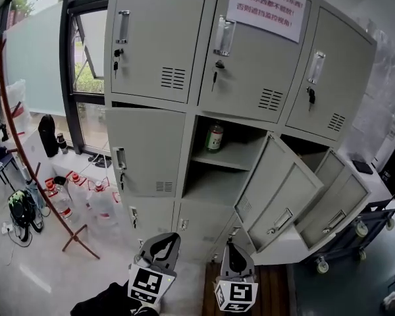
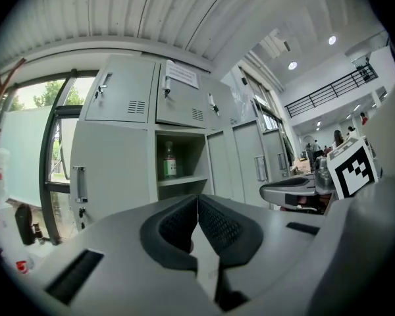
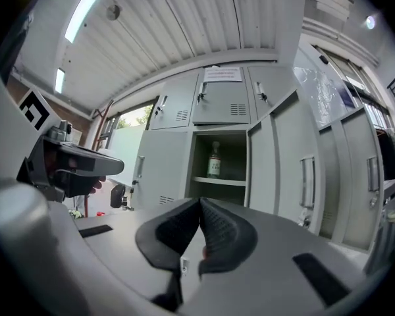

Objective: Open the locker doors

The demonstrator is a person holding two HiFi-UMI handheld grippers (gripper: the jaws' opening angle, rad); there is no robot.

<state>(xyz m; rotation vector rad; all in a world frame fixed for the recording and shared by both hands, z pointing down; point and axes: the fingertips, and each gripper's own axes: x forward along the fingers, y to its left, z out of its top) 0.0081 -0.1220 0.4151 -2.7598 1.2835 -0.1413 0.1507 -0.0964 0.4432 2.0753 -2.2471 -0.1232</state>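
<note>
Left hand-held gripper (image 1: 162, 242) and right hand-held gripper (image 1: 235, 247), closed empty, face locker doors (image 1: 145, 151) beyond.

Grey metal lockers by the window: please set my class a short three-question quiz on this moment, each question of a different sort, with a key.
1. True or false: the small green-labelled bottle stands on a shelf in an open compartment of the grey metal lockers.
2. Multiple choice: the white paper notice is stuck on which door? A) top row, centre; B) top row, left; C) middle row, left.
3. Fill in: the jaws of the left gripper and the right gripper are both ____, with nothing between them.

Key: 1 true; 2 A; 3 shut.
</note>
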